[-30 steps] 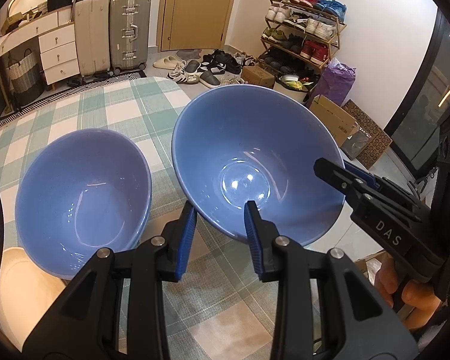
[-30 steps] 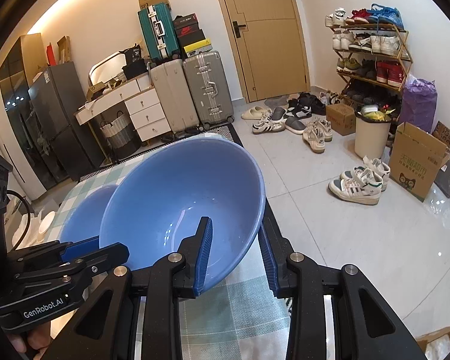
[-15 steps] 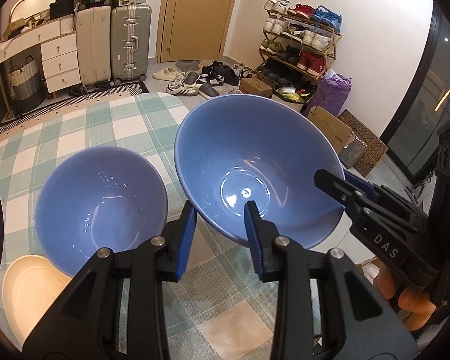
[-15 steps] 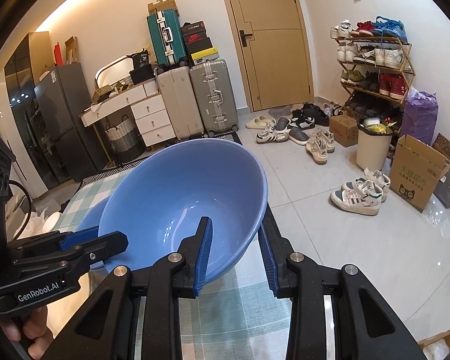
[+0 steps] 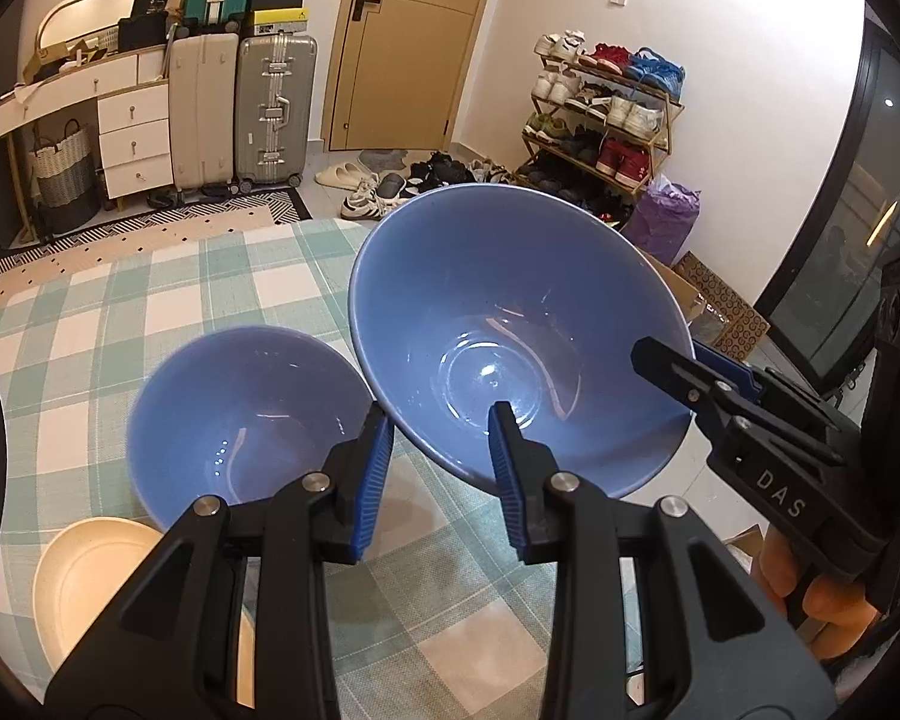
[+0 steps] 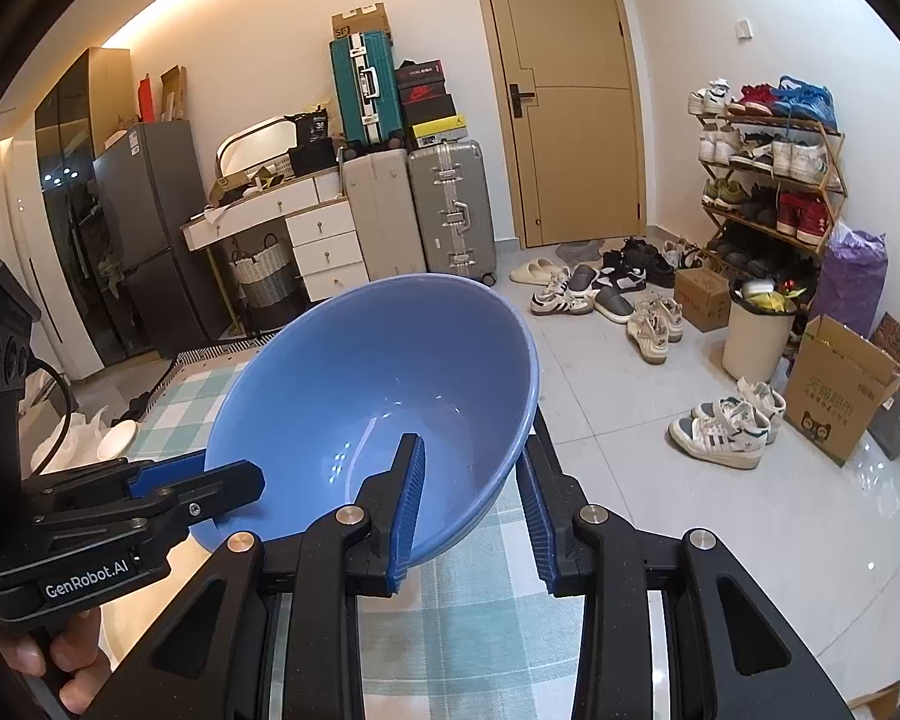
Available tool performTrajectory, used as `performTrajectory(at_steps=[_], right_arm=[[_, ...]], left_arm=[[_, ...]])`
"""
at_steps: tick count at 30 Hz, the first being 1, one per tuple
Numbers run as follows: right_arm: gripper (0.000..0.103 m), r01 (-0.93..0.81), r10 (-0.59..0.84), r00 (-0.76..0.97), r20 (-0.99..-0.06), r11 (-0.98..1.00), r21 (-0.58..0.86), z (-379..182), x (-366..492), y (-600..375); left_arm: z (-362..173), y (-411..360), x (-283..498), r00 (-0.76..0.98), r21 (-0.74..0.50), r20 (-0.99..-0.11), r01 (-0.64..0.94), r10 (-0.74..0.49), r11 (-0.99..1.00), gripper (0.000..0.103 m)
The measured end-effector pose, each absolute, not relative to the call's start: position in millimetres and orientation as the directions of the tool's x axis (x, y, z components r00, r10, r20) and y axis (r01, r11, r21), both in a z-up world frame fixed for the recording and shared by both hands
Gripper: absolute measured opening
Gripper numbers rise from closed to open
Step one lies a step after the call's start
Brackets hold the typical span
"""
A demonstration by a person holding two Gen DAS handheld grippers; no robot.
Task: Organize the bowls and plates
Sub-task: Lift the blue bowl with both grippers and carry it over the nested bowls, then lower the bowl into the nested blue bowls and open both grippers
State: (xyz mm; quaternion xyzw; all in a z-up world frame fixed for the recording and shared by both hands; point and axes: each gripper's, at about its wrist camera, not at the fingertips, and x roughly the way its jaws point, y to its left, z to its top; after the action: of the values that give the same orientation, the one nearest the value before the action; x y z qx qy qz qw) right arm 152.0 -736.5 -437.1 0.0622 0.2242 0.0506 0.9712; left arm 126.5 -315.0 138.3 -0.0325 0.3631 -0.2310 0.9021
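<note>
The left gripper (image 5: 441,468) is seen nearest in its own view, its blue-padded fingers (image 5: 373,480) spread apart with nothing between them, held above the checked tablecloth (image 5: 150,300) just in front of both bowls. At the lower left a cream plate (image 5: 84,576) lies near the table's edge, touching or just beside the smaller blue bowl (image 5: 240,414), which rests upright on the cloth. The large blue bowl (image 5: 510,324) is held tilted and raised over the table's right edge, its rim close to the smaller bowl's rim; a glossy, unmarked inside with a round flat bottom is shown. The right gripper (image 6: 471,510) is clamped on that bowl's near rim (image 6: 510,462), one pad inside and one outside the wall, and is also seen at the right of the left view (image 5: 690,372). Open cloth is left beyond the bowls up to the far table edge. Farther off, tiled floor (image 6: 720,540), scattered shoes (image 6: 726,426), a shoe rack (image 5: 606,114), suitcases (image 5: 276,108) and a door (image 6: 564,90) are seen.
</note>
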Motion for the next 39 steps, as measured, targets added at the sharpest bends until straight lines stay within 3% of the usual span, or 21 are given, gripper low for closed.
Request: performTrajectory(at_steps=[21,39], right_arm=[[0.033,-0.184,0.208,0.868,-0.451,0.978,0.097,-419.3,174.7,-631.1],[0.033,-0.228,0.242,0.825,-0.511,0.969,0.091,-450.7,210.9,-572.4]], left_arm=[[180.8,-195.8,103.9,0.694,-0.235,-0.619,0.281,-0.366,0.930,0.029],[136.6,-139.4,127.2,0.678,-0.228,-0.665,0.215,-0.313,0.950,0.029]])
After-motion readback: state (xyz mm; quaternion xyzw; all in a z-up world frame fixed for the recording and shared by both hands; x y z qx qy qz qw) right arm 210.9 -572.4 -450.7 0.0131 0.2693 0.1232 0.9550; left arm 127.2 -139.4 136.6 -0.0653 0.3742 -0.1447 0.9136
